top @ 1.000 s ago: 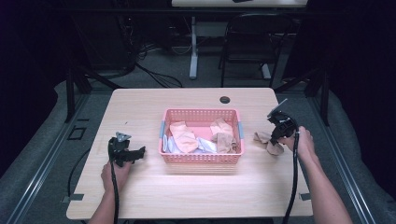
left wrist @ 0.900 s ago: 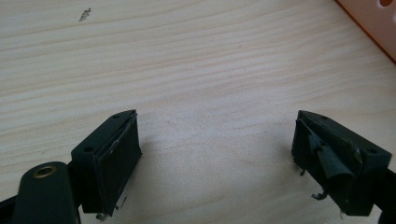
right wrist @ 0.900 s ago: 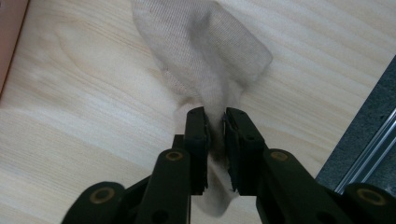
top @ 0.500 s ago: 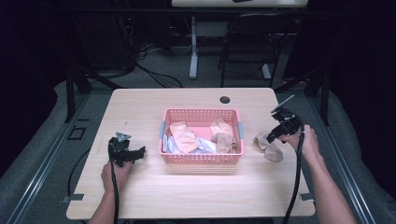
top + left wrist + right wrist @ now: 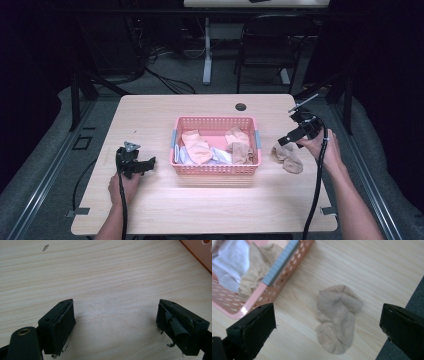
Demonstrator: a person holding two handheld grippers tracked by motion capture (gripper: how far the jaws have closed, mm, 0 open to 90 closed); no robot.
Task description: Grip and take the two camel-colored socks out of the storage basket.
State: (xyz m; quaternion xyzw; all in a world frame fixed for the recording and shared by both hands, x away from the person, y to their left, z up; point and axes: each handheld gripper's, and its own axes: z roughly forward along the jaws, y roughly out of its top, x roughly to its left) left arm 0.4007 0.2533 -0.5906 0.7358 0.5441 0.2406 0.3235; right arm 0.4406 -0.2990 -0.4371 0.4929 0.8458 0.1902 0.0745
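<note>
**Inspector:** Counting first, please: what lies on the table?

**Operator:** I count one pink basket at the middle, and one beige sock lying loose on the wood just beside the basket's right end, crumpled, touching neither the basket nor any jaw. Inside the basket I make out four pieces of cloth: one peach piece, one beige piece, and two pale ones, though those overlap and I cannot be sure of the count. One dark grommet hole sits near the far edge.

**Inspector:** And your two grippers?

**Operator:** My right gripper hangs above the beige sock; its jaws have just been opening and now stand wide, with nothing pressed between them. The sock rests on the table below the gap. My left gripper sits low over bare wood at the left of the basket, jaws spread, holding nothing.

**Inspector:** Hands?

**Operator:** Two, one on each gripper.
</note>
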